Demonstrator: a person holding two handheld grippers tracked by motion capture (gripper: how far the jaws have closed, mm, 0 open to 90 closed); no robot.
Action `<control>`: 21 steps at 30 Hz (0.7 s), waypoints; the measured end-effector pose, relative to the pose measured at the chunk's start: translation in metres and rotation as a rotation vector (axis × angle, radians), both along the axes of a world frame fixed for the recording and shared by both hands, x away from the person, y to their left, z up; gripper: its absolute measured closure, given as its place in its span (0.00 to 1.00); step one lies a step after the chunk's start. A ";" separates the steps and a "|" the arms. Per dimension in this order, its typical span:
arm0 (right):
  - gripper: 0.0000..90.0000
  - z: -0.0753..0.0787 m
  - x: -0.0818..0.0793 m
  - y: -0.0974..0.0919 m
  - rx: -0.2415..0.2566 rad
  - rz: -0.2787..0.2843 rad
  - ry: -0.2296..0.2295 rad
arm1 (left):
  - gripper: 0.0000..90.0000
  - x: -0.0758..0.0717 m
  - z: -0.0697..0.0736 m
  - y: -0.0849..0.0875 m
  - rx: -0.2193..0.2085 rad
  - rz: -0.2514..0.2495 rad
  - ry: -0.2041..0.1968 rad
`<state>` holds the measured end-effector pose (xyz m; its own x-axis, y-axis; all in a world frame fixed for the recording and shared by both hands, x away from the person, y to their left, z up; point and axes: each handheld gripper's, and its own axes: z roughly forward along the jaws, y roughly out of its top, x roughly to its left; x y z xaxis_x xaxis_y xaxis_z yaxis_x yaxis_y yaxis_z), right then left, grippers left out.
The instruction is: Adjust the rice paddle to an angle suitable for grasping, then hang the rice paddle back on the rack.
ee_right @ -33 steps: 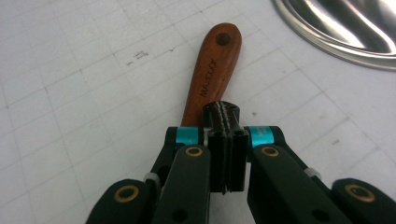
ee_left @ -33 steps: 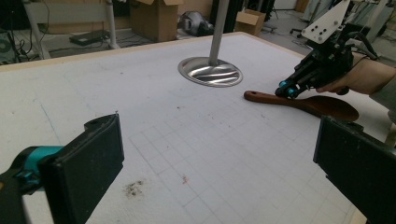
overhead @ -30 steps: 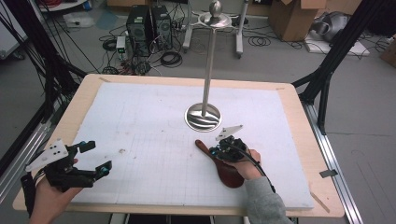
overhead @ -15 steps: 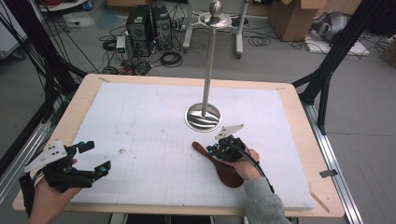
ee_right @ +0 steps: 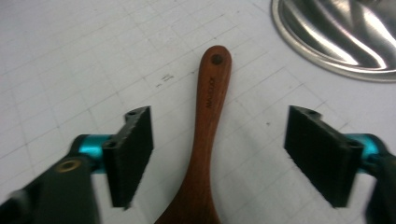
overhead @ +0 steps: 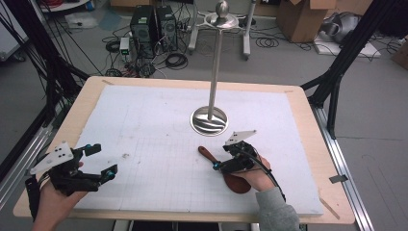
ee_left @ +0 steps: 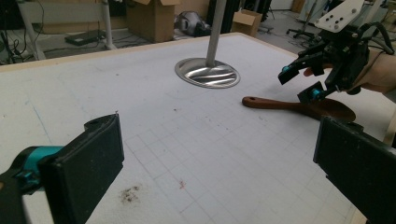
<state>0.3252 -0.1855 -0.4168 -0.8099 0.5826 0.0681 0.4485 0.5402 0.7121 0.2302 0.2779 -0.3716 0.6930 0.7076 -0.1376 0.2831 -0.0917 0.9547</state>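
Wooden spoon (ee_right: 205,140) between open right tool (ee_right: 219,154)

Non-task items: table and surroundings

A white gridded mat (overhead: 144,125) covers the wooden table (overhead: 308,125); a steel stand (overhead: 210,119) with round base and upright pole sits on the mat, toward the far edge, right of centre. A dark smudge (ee_left: 130,194) marks the mat near the left edge. Beyond the far edge: computer towers (overhead: 153,26), cables, cardboard boxes (overhead: 303,19).
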 end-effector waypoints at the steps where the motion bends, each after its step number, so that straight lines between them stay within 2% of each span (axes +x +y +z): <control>1: 0.18 0.000 0.000 0.000 -0.003 0.000 0.008 | 0.02 0.001 0.000 0.000 -0.001 -0.002 0.002; 7: 0.13 -0.001 -0.001 -0.002 -0.012 -0.009 0.031 | 0.02 0.006 0.001 -0.007 -0.003 -0.019 0.000; 18: 0.14 -0.002 0.001 -0.002 -0.036 0.009 0.059 | 0.02 0.009 0.000 -0.011 0.002 -0.026 0.006; 21: 0.14 -0.002 0.001 -0.001 -0.063 0.009 0.068 | 0.02 0.007 0.000 -0.010 0.003 -0.025 0.003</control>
